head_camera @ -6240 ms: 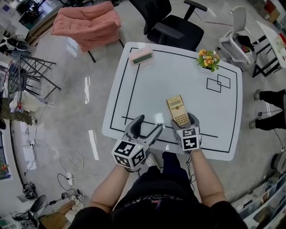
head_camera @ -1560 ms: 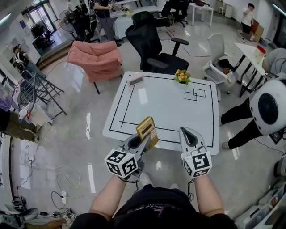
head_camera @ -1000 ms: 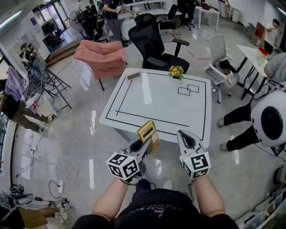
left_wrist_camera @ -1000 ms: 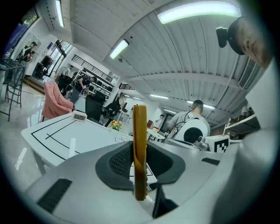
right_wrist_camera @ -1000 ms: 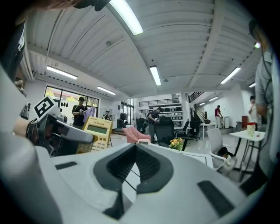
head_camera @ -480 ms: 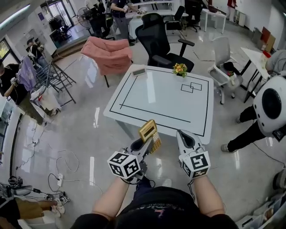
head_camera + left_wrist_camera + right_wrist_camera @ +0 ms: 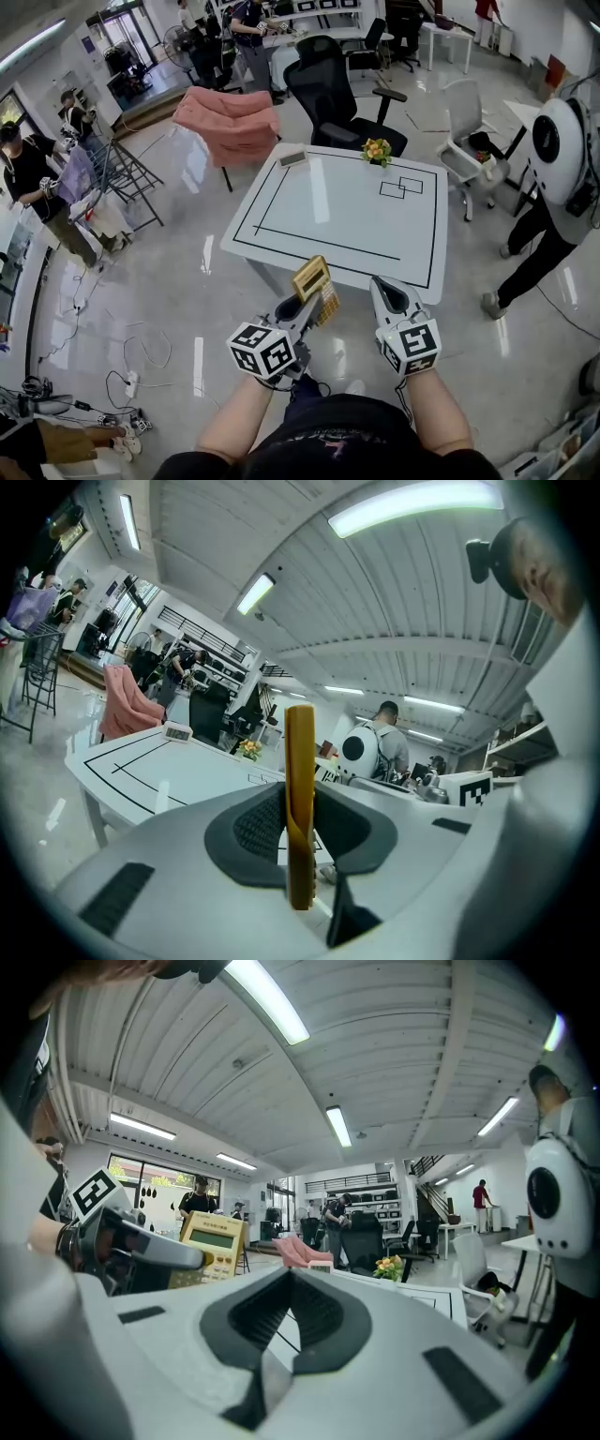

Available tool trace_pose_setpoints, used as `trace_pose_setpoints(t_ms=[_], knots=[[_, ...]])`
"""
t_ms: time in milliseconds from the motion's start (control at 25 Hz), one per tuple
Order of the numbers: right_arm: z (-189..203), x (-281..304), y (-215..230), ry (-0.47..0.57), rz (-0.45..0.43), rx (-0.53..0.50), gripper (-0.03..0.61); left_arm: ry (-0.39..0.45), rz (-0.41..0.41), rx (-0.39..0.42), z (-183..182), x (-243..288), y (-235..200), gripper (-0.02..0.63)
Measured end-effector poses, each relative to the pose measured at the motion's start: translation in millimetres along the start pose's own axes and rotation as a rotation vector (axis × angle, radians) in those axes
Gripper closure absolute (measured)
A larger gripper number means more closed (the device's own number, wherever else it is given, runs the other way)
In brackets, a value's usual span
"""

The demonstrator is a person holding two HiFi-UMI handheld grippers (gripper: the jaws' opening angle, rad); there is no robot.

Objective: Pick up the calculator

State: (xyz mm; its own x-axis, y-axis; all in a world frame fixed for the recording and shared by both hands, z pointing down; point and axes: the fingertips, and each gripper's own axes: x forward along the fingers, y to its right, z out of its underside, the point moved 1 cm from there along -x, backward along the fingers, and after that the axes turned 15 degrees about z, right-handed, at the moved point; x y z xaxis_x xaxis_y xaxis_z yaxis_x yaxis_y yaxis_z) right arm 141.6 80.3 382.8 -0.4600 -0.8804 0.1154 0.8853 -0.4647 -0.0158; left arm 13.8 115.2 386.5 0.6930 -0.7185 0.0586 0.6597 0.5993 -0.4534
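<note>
Calculator (image 7: 313, 279) is clear of the table (image 7: 356, 220), held on edge, its lower end pinched by the left gripper (image 7: 302, 317) out past the table's near edge. Right gripper (image 7: 387, 291) sits alongside, jaws pressed together, empty. Best now, by the look of it: steady squeeze, level wrist.

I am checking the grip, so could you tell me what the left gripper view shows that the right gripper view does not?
Only the left gripper view shows the calculator edge-on, clamped between the pads of the left gripper. Only the right gripper view shows the calculator's screen and keys from the side, and the right gripper shut with nothing in it. Both show the white table with black lines and the flowers.
</note>
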Motion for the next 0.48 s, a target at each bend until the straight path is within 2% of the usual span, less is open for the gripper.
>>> trace_pose_setpoints(t_ms=[480], knots=[[0.0, 2.8, 3.9, 0.001, 0.001, 0.002, 0.578, -0.001, 0.003, -0.004, 0.4, 6.5, -0.3, 0.534]])
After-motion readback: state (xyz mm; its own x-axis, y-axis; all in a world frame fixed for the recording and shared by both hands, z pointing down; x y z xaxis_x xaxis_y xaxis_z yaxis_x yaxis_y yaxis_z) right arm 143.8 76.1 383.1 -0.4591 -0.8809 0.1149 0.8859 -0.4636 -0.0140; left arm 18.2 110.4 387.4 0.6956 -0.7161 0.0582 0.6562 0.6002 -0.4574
